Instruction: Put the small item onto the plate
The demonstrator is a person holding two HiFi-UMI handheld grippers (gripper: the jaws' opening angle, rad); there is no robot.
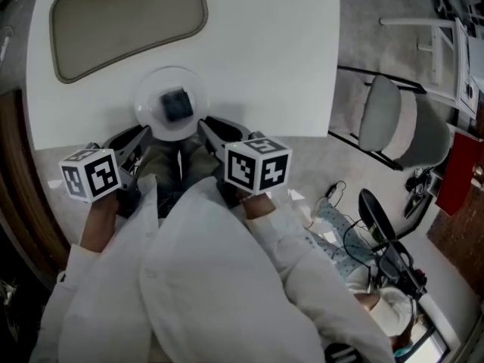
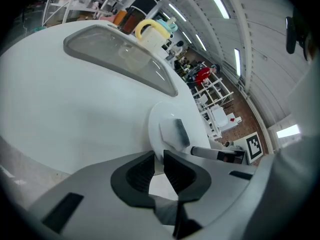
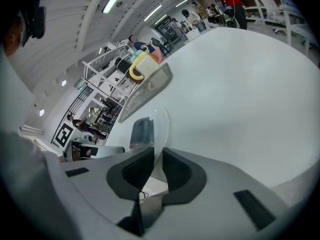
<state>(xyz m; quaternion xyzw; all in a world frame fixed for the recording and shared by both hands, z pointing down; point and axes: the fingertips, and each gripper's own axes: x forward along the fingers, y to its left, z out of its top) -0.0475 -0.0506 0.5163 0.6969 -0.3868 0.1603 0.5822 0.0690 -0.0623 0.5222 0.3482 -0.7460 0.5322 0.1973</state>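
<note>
Head view: small item [image 1: 176,104] sits on the clear plate [image 1: 151,119] at the counter's [image 1: 265,51] near edge, with the left gripper [image 1: 140,134] and right gripper [image 1: 208,125] flanking it. Left gripper view: fingers [image 2: 142,171] nearly together, empty. Right gripper view: fingers likewise, empty. Risk: a sideways nudge from either gripper could slide the plate off the edge.
</note>
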